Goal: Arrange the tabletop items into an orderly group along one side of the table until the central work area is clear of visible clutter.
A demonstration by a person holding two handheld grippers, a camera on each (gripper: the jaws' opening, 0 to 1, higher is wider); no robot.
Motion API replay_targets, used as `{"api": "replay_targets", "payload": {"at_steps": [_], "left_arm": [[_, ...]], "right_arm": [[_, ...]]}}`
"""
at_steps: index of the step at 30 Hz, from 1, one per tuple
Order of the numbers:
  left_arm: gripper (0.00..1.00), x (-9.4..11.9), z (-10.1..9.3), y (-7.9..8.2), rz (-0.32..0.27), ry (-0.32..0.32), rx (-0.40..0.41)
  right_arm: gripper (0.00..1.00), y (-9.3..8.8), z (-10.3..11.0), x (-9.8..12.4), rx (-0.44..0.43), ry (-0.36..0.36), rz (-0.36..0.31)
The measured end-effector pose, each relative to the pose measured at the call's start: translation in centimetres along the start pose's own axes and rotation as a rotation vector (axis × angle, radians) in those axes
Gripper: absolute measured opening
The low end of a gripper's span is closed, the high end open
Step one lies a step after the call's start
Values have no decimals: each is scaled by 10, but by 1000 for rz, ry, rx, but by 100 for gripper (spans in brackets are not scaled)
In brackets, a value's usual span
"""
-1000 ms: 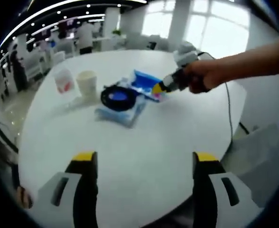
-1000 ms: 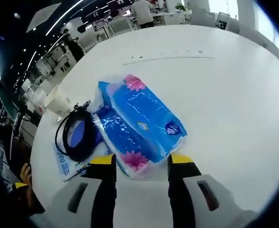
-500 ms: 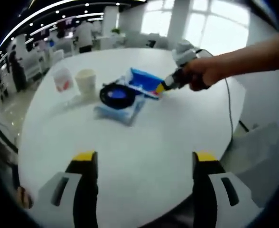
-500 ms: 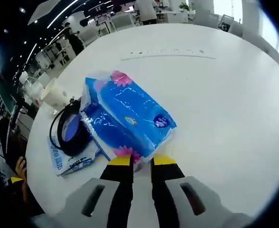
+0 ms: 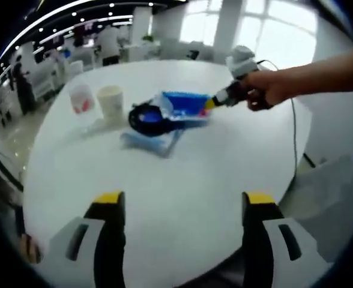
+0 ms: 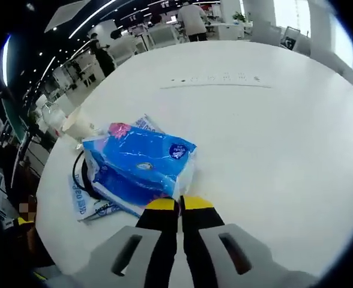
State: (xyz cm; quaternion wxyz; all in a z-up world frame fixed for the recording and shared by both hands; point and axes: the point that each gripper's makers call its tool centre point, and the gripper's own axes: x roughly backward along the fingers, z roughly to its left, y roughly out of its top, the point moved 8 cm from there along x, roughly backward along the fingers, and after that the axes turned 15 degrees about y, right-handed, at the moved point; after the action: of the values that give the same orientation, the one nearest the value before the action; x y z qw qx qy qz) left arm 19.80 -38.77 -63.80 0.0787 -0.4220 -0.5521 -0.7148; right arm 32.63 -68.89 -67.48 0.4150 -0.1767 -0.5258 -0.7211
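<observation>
A blue tissue pack point(image 6: 141, 167) with pink flowers hangs lifted off the white round table point(image 6: 272, 144), my right gripper point(image 6: 179, 206) shut on its near edge. Under it lie a black coiled cable point(image 6: 80, 180) and a flat blue-printed plastic packet point(image 6: 86, 201). In the left gripper view the tissue pack point(image 5: 182, 108) is raised over the black coil point(image 5: 145, 120) and the flat packet point(image 5: 152, 143), held by the right gripper point(image 5: 211, 104) in a person's hand point(image 5: 266, 90). My left gripper point(image 5: 178, 201) stands open over bare table, nothing between its jaws.
Two paper cups stand left of the coil, a beige one point(image 5: 110, 103) and a red-patterned one point(image 5: 81, 101); the beige cup point(image 6: 77, 124) also shows beyond the pack. A thin cable point(image 5: 293, 135) trails over the table's right edge. Office desks and people stand far behind.
My right gripper closed on the tissue pack's edge and lifted it off the flat packet, tilting it up. The left gripper stayed put.
</observation>
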Motion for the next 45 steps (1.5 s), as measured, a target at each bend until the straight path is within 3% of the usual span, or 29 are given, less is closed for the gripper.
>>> {"api": "replay_targets", "payload": {"at_steps": [9,19,32,45], "left_arm": [[77,4,-3,0,-12,-14,-4],[78,5,-8,1,-14,-30,-19],[78,6,-9,1,-6,-40,-33],[78,6,-9,0,-1,-41,-40]], "right_arm": [[0,11,-18,20,-11,-21,-53],[0,37,-45,54,31,-51,-97],[0,55,-70,84,74,-83,-100],[1,58,-78,86,64,-83,-87]]}}
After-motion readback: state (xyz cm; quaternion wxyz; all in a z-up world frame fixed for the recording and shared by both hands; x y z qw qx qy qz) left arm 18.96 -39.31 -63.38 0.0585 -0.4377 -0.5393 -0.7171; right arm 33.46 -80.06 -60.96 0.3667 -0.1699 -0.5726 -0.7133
